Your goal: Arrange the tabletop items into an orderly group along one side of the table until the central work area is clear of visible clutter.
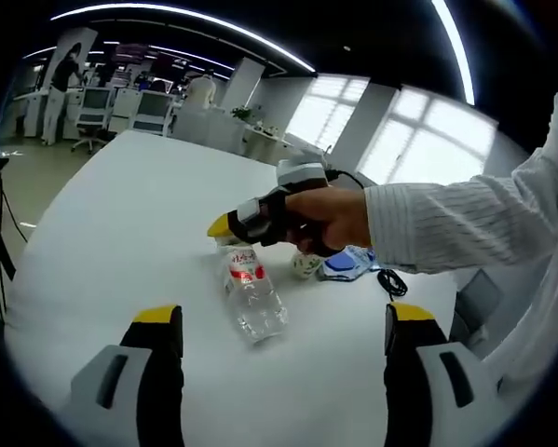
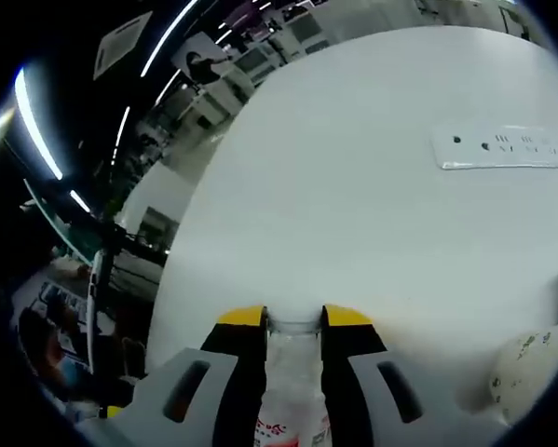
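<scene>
One clear bottle [image 1: 251, 292] lies on its side on the white table [image 1: 111, 214], long axis running from the left gripper [image 1: 283, 328] toward the right gripper [image 1: 224, 226], cap end at the latter. Its red-and-white label has writing too small to read. Right gripper [image 2: 295, 318] pinches the bottle neck [image 2: 294, 358] between its yellow-tipped jaws – held by a hand [image 1: 331, 216]. Left gripper's jaws are spread wide, w/ nothing between. Just beside the bottle: one pale ball [image 1: 306, 265] (speckled), one blue-white item [image 1: 347, 264]. One white power strip [image 2: 505, 146] lies well apart.
</scene>
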